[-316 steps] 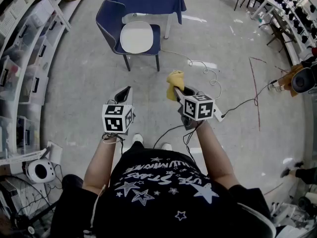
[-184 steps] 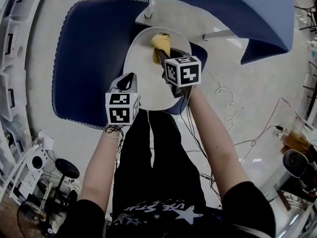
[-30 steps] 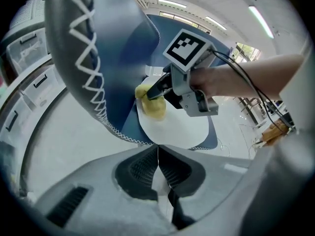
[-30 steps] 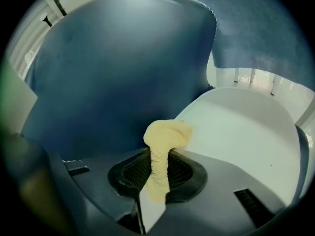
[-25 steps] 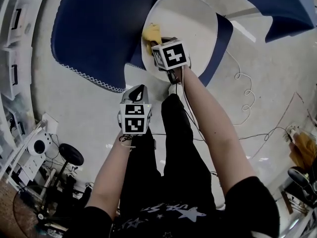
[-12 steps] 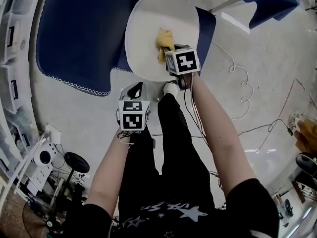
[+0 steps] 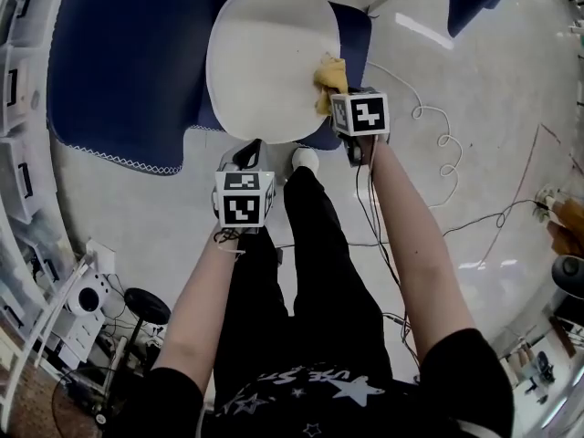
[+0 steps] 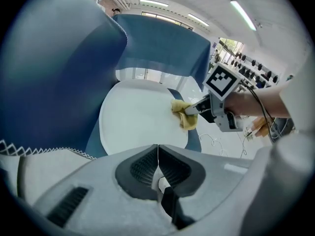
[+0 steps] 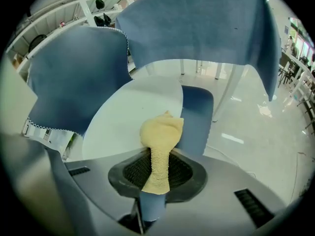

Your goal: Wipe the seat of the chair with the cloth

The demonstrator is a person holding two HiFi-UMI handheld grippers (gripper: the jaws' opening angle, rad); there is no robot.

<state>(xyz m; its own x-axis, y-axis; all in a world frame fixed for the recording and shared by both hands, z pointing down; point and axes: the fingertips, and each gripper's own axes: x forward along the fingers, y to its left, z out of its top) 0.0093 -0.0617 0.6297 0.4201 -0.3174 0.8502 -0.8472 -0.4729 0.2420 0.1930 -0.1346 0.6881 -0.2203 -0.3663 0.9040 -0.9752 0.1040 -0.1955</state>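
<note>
1. At the far left of the head view, shelving runs along the edge of the room.
2. Next comes the chair's dark blue backrest, which has a white zigzag trim along its border. It stands at the left side of the white seat.
3. My left gripper is held off the chair, just beside the seat's near edge and over the floor. In the left gripper view its jaws are pressed together with nothing between them, and they point across the seat toward the other gripper.
4. A white shoe shows just right of the left gripper, below the seat's near edge.
5. The yellow cloth is at the right edge of the seat, on the side away from the backrest, where the white pad meets its blue rim. Its bunched end rests at that edge, and I can't tell how firmly it presses down.
6. My right gripper pinches the cloth. In the right gripper view the jaws clamp a narrow strip of the cloth, and the loose end bulges out beyond the tips over the seat's edge. The left gripper view shows the same cloth hanging from the right gripper's tips at that edge.
7. Behind the chair in the right gripper view, a blue tablecloth hangs from a table.
8. To the right of the chair, a thin white cable loops across the pale floor.
</note>
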